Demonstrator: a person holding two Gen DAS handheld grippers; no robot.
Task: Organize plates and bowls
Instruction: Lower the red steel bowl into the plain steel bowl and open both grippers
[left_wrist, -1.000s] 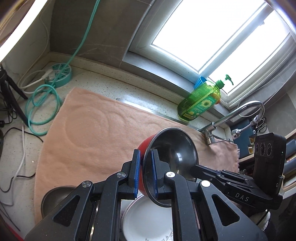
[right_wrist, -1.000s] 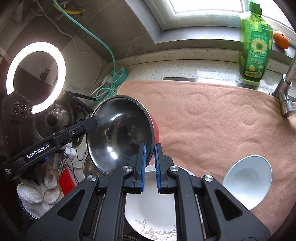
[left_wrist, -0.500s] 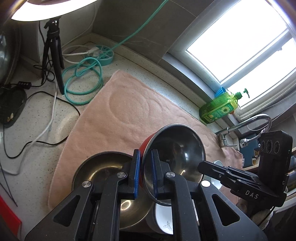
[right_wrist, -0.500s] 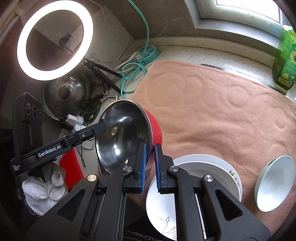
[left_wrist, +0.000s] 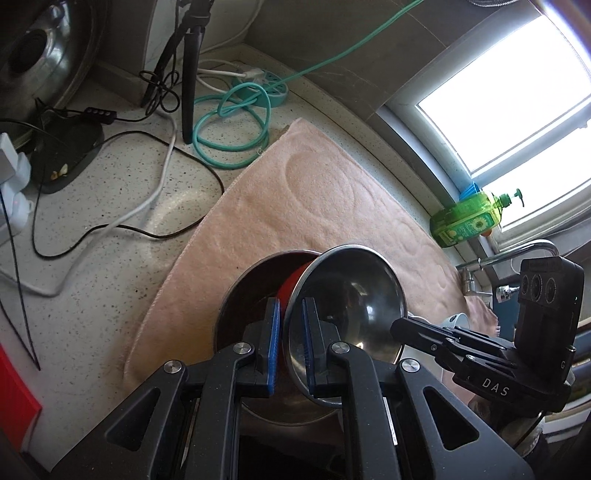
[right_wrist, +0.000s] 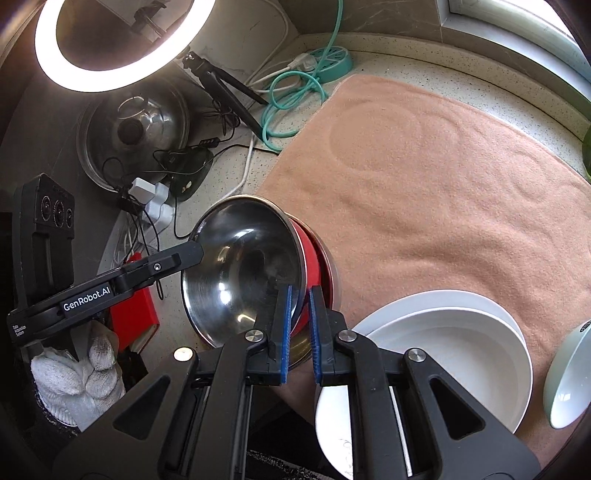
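Both tongs pinching opposite sides of the red-walled steel bowl (right_wrist: 251, 273): left gripper (left_wrist: 290, 345) on one rim edge, right gripper (right_wrist: 300, 325) on the other. Bowl tilted, hanging just over the larger steel bowl (left_wrist: 251, 280) at the near corner of the pink towel (left_wrist: 317, 199), stacked white plates (right_wrist: 454, 332) beside it. Best bet, probably: level the rim first, centre it over the big bowl, lower both sides evenly. Letting go of one side early risks a clang or slide-off.
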